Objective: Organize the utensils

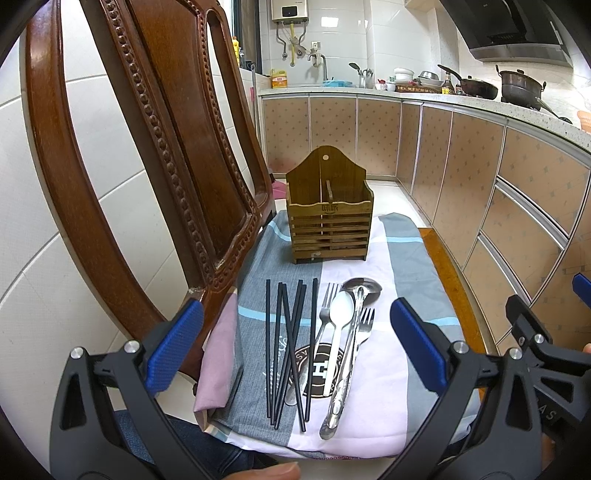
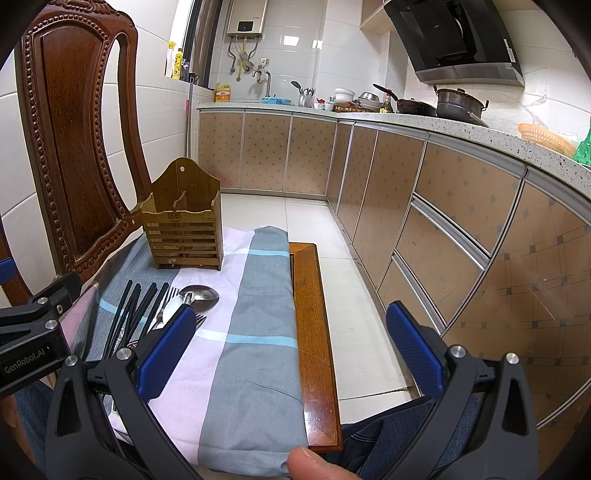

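A home kitchen.
Ahead of the claw: tiled walls, a wall water heater [image 1: 290, 9], range hood [image 2: 454, 37], pans [image 2: 458, 103] on the table [image 2: 406, 120].

Wooden chair seat [image 2: 314, 332] — checked cloth [image 1: 388, 369] spread over it.

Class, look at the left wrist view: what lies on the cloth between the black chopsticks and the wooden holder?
Nothing: between the chopsticks and the holder only bare cloth shows, in the left wrist view.
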